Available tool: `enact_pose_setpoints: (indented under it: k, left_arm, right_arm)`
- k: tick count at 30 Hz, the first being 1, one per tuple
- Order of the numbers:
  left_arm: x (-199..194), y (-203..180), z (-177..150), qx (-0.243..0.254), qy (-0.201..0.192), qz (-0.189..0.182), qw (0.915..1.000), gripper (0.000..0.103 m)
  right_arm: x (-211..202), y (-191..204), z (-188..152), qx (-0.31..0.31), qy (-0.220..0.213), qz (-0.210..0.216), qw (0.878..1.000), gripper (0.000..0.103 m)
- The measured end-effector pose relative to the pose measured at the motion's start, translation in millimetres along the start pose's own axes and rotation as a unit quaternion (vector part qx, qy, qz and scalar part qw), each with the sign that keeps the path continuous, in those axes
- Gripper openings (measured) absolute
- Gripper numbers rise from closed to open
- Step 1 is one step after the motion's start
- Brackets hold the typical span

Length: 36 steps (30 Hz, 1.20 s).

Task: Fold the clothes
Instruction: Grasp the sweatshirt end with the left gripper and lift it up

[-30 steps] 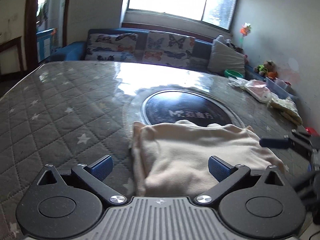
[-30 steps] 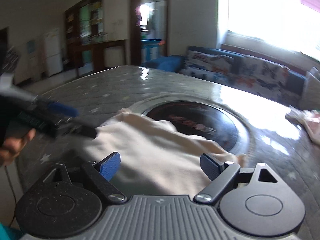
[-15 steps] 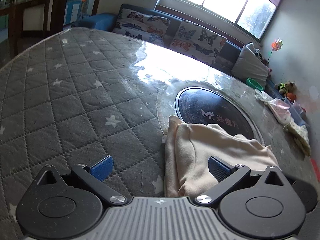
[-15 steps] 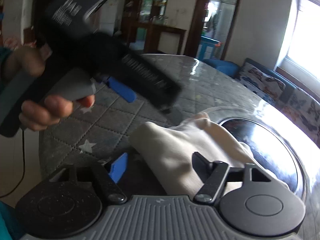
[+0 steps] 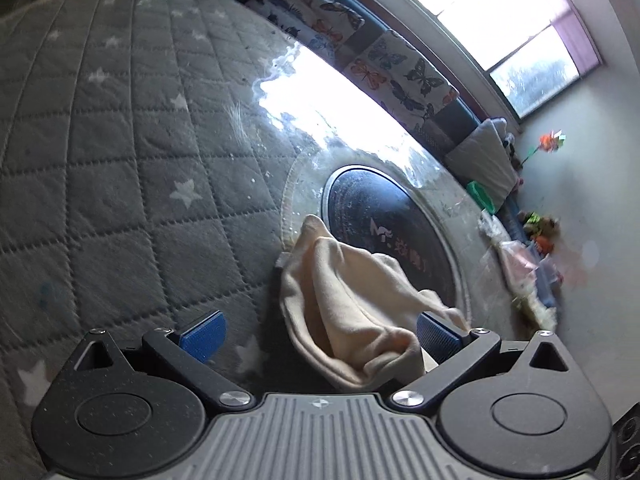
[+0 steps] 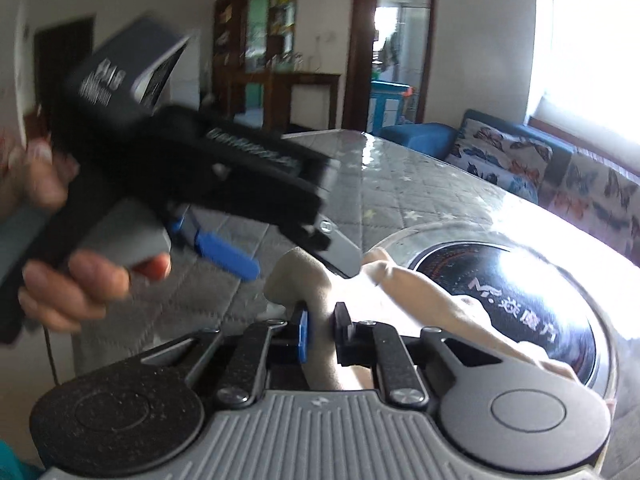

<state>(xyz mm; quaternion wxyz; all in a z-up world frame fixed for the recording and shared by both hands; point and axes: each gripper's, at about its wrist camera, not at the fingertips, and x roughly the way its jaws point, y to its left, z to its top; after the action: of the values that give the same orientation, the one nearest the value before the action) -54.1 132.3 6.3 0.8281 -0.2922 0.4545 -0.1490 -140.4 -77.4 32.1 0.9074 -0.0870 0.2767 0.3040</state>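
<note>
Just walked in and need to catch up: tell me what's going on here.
A person is folding a cream fleece garment on a grey quilted star-patterned table. The right gripper is shut on a bunched edge of it. The left gripper is open, with the cloth lying between its blue pads.

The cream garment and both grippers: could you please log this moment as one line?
right gripper: jaws shut on cream garment | left gripper: jaws open beside garment | quilted table: garment bunched, partly over black disc
</note>
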Motion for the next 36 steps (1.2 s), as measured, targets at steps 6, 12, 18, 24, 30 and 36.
enact_pose_setpoints:
  k: [6, 12, 18, 24, 30, 36]
  left_arm:
    - [19, 2, 0, -0.068, 0.038, -0.059, 0.9952, 0.102]
    - [37, 5, -1, -0.091, 0.065, -0.101, 0.9886, 0.074]
    - [45, 10, -6, -0.083, 0.075, -0.102, 0.9885, 0.033]
    - [43, 14, -6, -0.072, 0.074, -0.102, 0.9895, 0.024]
    - [39, 2, -8, -0.026, 0.063, -0.081, 0.9944, 0.027]
    - [39, -8, -8, 0.006, 0.058, -0.064, 0.9962, 0.027]
  right_arm:
    - [-14, -19, -1, 0.049, -0.017, 0.018, 0.999, 0.010]
    - [-19, -23, -7, 0.056, -0.021, 0.029, 0.998, 0.010]
    - [-24, -28, -13, 0.069, -0.018, 0.039, 0.997, 0.011]
    - [-55, -49, -27, 0.083, -0.030, 0.012, 0.996, 0.023]
    - [-82, -114, -49, 0.169, -0.016, -0.115, 0.979, 0.037]
    - [-87, -164, -80, 0.256, -0.003, -0.150, 0.955, 0.050]
